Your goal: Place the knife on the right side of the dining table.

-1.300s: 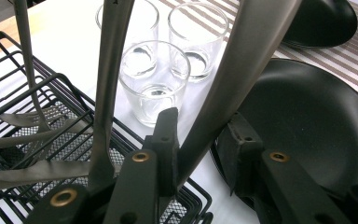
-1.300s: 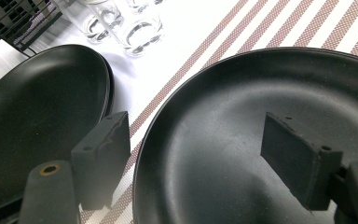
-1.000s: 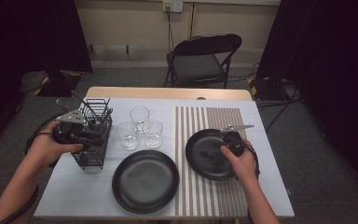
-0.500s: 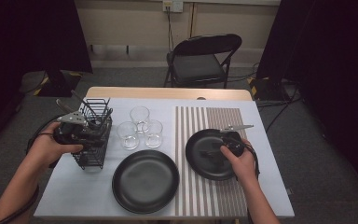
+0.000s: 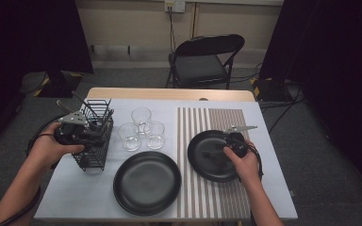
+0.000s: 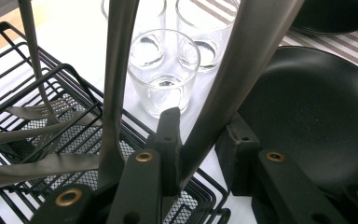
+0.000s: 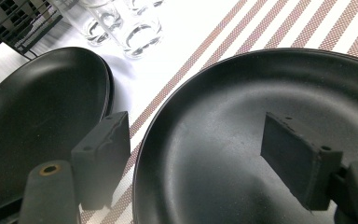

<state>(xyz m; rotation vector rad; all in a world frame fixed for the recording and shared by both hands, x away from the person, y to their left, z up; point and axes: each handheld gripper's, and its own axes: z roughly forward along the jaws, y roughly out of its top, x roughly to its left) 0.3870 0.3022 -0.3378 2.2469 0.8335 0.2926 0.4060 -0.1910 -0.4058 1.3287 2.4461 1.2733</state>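
Observation:
A black wire cutlery basket (image 5: 96, 151) stands at the table's left with several metal utensils in it. My left gripper (image 5: 95, 135) reaches into its top from the left. In the left gripper view my left gripper (image 6: 200, 140) is shut on one upright metal utensil handle (image 6: 242, 60), which its two jaws press from both sides. A second handle (image 6: 119, 70) rises just outside the left jaw. My right gripper (image 5: 219, 150) hovers low over the right black plate (image 5: 202, 165). In the right gripper view my right gripper (image 7: 196, 140) is open, its jaws astride the rim of that plate (image 7: 242, 163).
Three clear glasses (image 5: 141, 129) stand together right of the basket. A second black plate (image 5: 147, 182) lies at the front centre. A striped placemat (image 5: 207, 202) lies under the right plate. A folding chair (image 5: 202, 61) stands beyond the table's far edge.

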